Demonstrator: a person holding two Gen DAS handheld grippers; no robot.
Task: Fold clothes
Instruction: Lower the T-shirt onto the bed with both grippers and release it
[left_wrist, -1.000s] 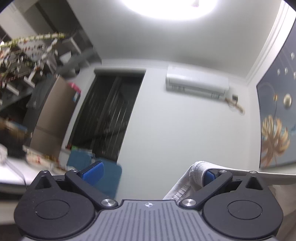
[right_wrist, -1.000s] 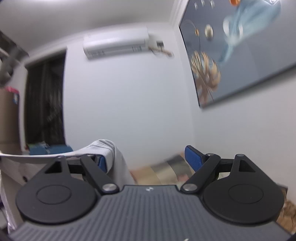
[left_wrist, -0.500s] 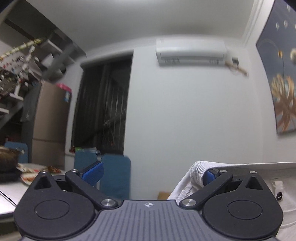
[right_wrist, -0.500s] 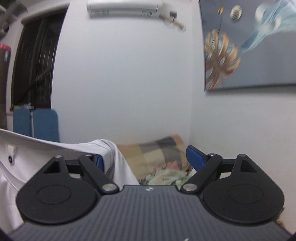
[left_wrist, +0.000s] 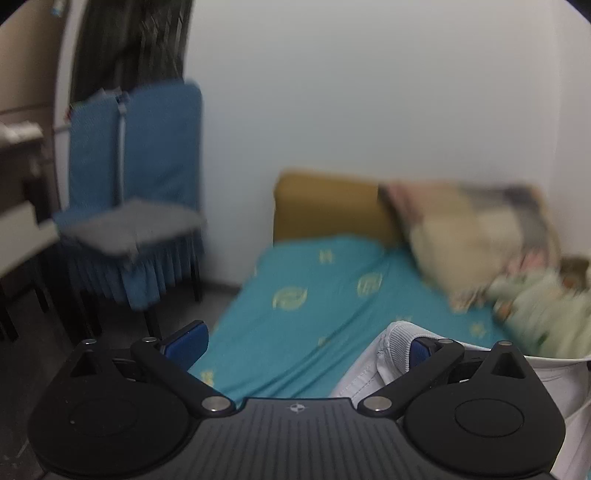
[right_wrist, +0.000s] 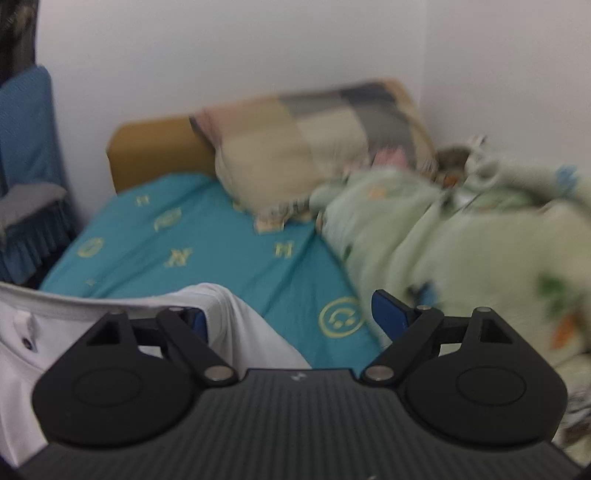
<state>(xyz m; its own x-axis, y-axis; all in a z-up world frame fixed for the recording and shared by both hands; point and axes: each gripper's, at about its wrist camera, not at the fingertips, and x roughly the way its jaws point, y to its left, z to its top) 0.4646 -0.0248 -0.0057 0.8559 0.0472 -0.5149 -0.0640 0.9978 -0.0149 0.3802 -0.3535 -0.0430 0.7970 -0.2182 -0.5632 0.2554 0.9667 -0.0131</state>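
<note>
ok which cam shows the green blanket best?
Right wrist: the green blanket fills the right half, heaped beside the pillow on the teal sheet, though blurred. Left wrist catches only a blurred sliver at its right edge.

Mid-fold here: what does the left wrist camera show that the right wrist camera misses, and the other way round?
Left wrist only: the whole blue chair with a grey cushion on its seat, a dark curtain behind it, and bare floor beside the bed.

Right wrist only: most of the pale green quilt bunched on the bed's right side, and a button on the garment.

Both: the white garment draped over each gripper's inner finger, the teal sheet, the patchwork pillow and the mustard headboard.
</note>
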